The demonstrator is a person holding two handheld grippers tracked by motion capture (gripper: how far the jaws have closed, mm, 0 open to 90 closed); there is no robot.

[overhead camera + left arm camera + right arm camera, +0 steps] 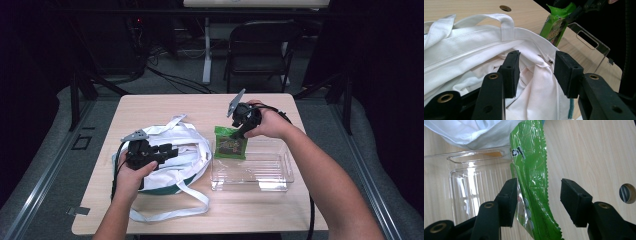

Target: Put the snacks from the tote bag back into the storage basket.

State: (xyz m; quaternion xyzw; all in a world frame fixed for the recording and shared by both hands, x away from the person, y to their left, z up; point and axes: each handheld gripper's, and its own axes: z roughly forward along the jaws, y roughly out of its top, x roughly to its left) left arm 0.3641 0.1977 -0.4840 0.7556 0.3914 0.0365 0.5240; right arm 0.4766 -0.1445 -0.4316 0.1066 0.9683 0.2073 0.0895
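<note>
Green snack packet [534,182] standing tilted at the left end wall of the clear plastic bin [260,172], just beside the white cloth bag [172,150] on the bench [200,107]. Right tongs [239,131] spread wide above it, the packet's top edge between the pads, one pad grazing the film, no clamp. Left tongs [536,72] half apart at the bag's mouth, white fabric lying loose between them, not pinched. Bag handles trailing toward the bench's near edge.
</note>
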